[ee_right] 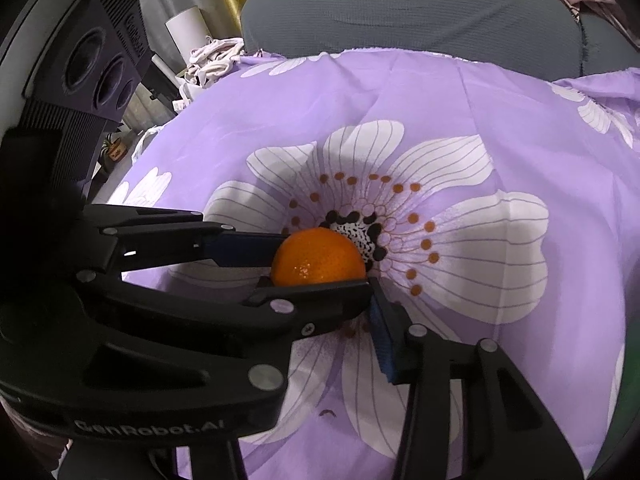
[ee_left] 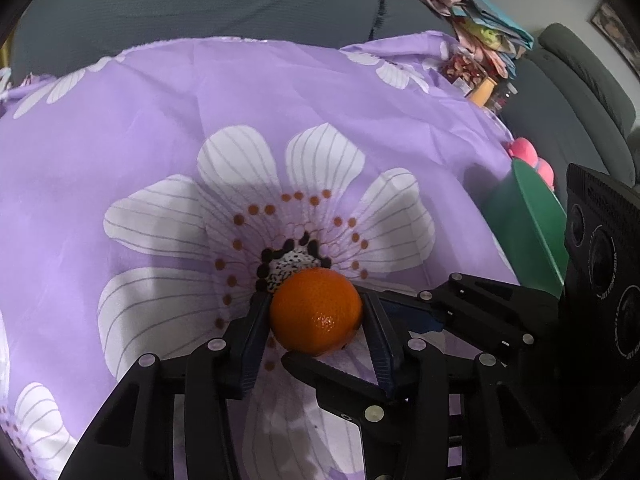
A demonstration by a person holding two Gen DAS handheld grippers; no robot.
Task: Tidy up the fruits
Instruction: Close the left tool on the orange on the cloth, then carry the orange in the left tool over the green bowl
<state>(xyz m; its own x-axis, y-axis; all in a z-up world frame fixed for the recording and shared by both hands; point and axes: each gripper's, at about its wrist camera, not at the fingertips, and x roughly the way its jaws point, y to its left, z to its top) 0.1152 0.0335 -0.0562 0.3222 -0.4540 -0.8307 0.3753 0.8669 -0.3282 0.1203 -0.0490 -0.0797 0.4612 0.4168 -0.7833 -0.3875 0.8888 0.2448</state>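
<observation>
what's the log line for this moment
left tool: shut on orange | right tool: open, close beside orange | orange: over flower print on purple cloth

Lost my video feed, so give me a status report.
Left gripper shut on orange. Right gripper crossed beneath it, state unclear. Green bin at right, path unobstructed.

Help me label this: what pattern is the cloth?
Purple cloth with large white flowers; clearest in right wrist view.
</observation>
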